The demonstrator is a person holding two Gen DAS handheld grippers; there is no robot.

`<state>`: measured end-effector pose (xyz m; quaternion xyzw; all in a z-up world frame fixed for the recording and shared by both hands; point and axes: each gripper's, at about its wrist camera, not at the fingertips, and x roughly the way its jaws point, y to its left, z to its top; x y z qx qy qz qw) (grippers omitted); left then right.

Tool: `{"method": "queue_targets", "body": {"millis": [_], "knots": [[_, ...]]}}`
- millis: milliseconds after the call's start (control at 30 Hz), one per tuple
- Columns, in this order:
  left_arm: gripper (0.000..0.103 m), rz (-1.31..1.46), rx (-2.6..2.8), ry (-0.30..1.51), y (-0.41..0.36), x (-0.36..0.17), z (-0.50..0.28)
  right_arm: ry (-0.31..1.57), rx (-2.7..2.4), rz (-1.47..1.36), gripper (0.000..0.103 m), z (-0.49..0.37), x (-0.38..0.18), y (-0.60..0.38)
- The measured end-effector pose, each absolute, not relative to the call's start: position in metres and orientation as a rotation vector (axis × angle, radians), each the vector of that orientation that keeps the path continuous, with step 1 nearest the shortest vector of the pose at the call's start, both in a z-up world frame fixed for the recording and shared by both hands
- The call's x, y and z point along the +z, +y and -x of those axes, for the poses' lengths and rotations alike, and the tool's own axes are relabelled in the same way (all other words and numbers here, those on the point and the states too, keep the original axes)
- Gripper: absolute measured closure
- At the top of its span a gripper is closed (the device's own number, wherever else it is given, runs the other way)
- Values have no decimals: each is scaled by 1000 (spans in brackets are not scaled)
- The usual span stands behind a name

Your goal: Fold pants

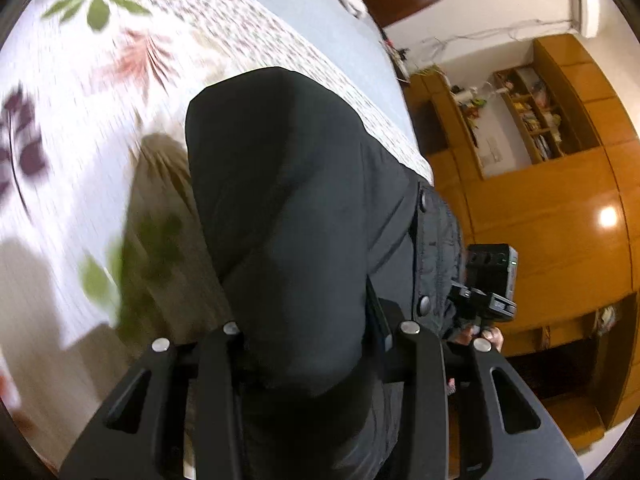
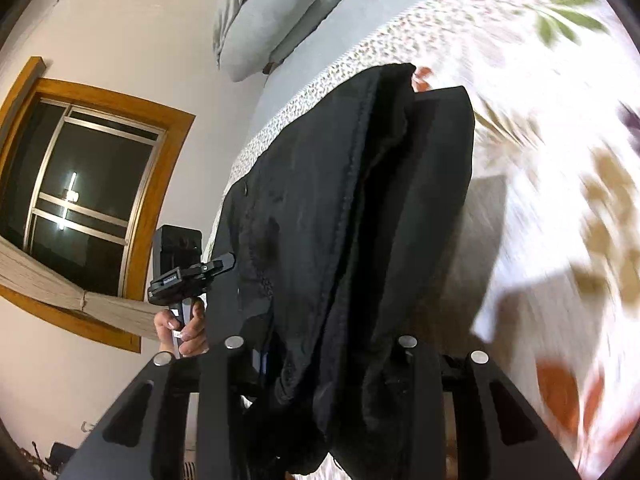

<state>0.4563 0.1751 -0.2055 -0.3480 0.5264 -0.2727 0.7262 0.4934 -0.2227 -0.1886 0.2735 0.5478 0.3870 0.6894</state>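
The black pants (image 1: 288,208) hang lifted above the bed, held between both grippers. My left gripper (image 1: 316,364) is shut on the pants cloth, which bulges up between its fingers. In the right wrist view the pants (image 2: 352,216) show a seam and stacked layers, and my right gripper (image 2: 320,372) is shut on their bunched edge. The right gripper's body (image 1: 490,280) shows in the left wrist view past the pants. The left gripper's body (image 2: 180,276) and the hand on it show in the right wrist view.
The floral bedsheet (image 1: 100,80) lies under the pants, blurred by motion. A grey pillow (image 2: 272,12) lies at the bed's head. Wooden shelves and cabinets (image 1: 540,160) stand beside the bed. A wood-framed window (image 2: 88,184) is in the wall.
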Motion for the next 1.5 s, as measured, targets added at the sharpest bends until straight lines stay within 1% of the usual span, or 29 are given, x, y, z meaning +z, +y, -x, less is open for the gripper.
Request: {"method": "queue_targets", "body": {"millis": [100,167,333,433,467,500,533,567,600,633,667,767,867,967,1033,1067,1100,1133,1200,1267,1300,1400,1500], "knots": [[67,774,-560,1165,197,-213,-492,1242,864,-604,67,-533,-194,-197],[66,785,-528,1180,209,-227,-513,1261,844,-612,67,-558,-207,-182],[59,811,-524,1206,224,-255,-532,1309,807,-622,66,-589,-238,-173],[53,802,-540,1203,224,-259,-526,1334,808,-622,55,-595,-247,-174],[50,803,-540,1200,226,-259,-524,1345,808,-620,45,-596,-248,-174],[49,804,-531,1183,227,-253,-521,1353,801,-617,39,-596,-248,-176],[46,819,-526,1159,232,-247,-517,1349,791,-619,37,-594,-248,-177],[39,820,-520,1136,236,-240,-510,1339,791,-631,32,-593,-247,-180],[36,788,-510,1115,236,-234,-504,1324,785,-646,27,-591,-246,-186],[30,753,-498,1096,239,-228,-494,1298,776,-670,26,-587,-241,-194],[28,698,-473,1076,239,-219,-484,1275,772,-684,25,-582,-236,-202],[26,589,-422,1081,231,-211,-472,1234,763,-673,23,-568,-225,-215],[24,447,-328,1135,218,-218,-469,1260,673,-587,22,-561,-233,-218],[25,491,-308,1151,223,-229,-465,1270,622,-559,23,-561,-240,-214],[27,549,-322,1122,229,-223,-459,1261,625,-584,22,-558,-234,-215],[24,563,-323,1102,232,-218,-455,1244,626,-585,22,-555,-227,-216],[21,573,-317,1072,235,-210,-449,1224,629,-581,22,-551,-220,-215],[13,573,-301,1045,239,-202,-441,1191,631,-582,22,-543,-209,-219],[12,550,-259,984,246,-183,-417,1121,606,-593,21,-517,-188,-234],[4,529,-234,954,245,-166,-382,1044,560,-550,18,-484,-168,-240],[4,513,-218,940,243,-159,-368,1015,538,-522,14,-469,-160,-244],[3,381,-125,856,222,-133,-305,915,446,-392,10,-393,-132,-242],[3,280,-45,818,196,-109,-247,844,394,-339,4,-332,-115,-245]]}}
